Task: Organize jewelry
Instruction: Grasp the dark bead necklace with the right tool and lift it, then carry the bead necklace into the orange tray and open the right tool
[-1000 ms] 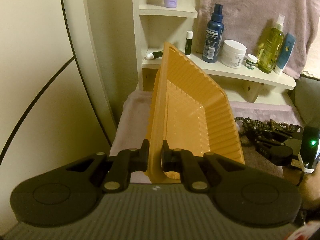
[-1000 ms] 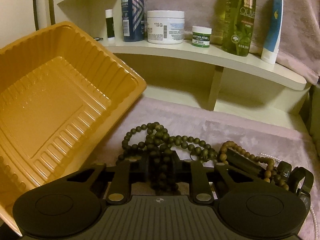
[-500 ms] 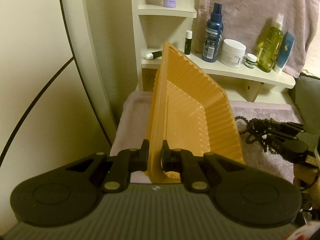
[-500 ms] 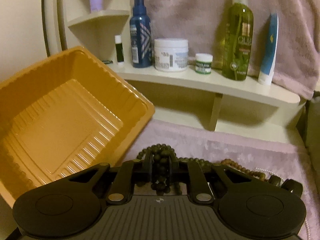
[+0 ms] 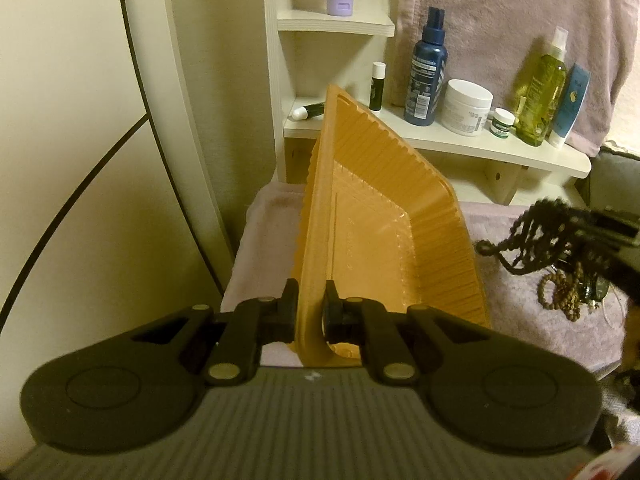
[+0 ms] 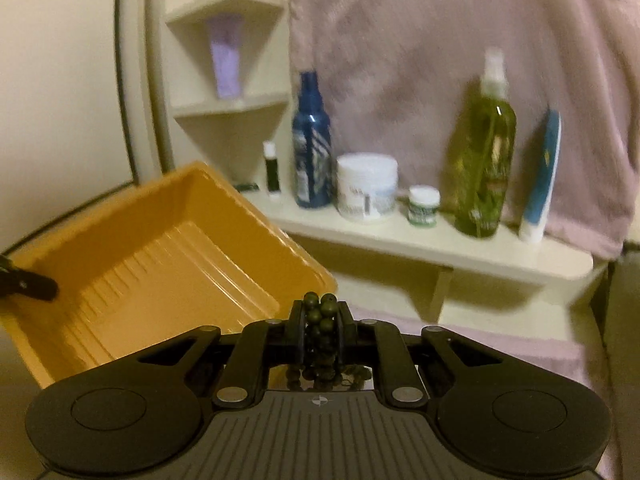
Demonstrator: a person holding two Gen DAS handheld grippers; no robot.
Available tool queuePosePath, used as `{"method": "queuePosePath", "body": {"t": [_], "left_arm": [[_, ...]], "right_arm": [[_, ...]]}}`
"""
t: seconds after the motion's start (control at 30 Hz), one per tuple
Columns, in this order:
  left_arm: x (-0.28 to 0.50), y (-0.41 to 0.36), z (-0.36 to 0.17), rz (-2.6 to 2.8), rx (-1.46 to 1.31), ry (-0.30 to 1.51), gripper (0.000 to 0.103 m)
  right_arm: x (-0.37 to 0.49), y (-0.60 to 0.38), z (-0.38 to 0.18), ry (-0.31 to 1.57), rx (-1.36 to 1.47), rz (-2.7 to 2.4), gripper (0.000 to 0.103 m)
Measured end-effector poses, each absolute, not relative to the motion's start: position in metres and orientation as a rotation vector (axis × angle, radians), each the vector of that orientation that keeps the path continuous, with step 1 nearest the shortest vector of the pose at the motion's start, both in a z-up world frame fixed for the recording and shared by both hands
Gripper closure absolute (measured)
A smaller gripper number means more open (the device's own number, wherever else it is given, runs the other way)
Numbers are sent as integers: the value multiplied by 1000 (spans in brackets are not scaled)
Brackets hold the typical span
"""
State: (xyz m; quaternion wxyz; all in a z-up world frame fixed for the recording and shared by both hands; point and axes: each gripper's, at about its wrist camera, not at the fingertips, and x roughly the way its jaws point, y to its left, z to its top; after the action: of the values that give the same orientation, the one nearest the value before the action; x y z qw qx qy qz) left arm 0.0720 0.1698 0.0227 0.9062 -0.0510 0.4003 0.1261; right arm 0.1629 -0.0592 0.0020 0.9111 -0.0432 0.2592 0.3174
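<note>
My left gripper (image 5: 311, 307) is shut on the near rim of an orange plastic tray (image 5: 380, 232) and holds it tilted on its side over the pink towel. My right gripper (image 6: 319, 316) is shut on a dark green bead necklace (image 6: 320, 314) and holds it lifted in the air, just right of the tray (image 6: 160, 272). In the left wrist view the necklace (image 5: 532, 236) hangs in loops from the right gripper. A brown bead bracelet (image 5: 560, 292) and other jewelry lie on the towel below it.
A white shelf (image 5: 460, 144) behind holds a blue spray bottle (image 5: 426, 76), a white jar (image 5: 466, 108), a small green jar (image 5: 502, 122), a green bottle (image 5: 540, 96) and a blue tube (image 5: 568, 108). A pink towel (image 5: 520, 20) hangs behind; another (image 5: 540, 320) covers the surface.
My right gripper has lifted the green bead necklace up off the towel and clear of the other jewelry. The left gripper and the tray have stayed put.
</note>
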Motion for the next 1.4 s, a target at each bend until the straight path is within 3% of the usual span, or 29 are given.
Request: {"method": "queuePosePath", "body": {"t": [0.6,1.03,1.33,1.37,1.4], "left_arm": [[72,172,23,257,-119,829,93],[73,176,23,252,-136,830,93],[73,177,22,251,-138,830,93],[73,176,22,251,-138,829,93],[73,176,22,252,-137,830,93]], "right_arm": [[152,-20,87,409,-40,906,89],[158,18,-16,723,-96,978,88],[158,8,-45,775,-73,948,88],[155,5,-44,768,-75,936,83],[159,4,-44,761,-72,928,72]]}}
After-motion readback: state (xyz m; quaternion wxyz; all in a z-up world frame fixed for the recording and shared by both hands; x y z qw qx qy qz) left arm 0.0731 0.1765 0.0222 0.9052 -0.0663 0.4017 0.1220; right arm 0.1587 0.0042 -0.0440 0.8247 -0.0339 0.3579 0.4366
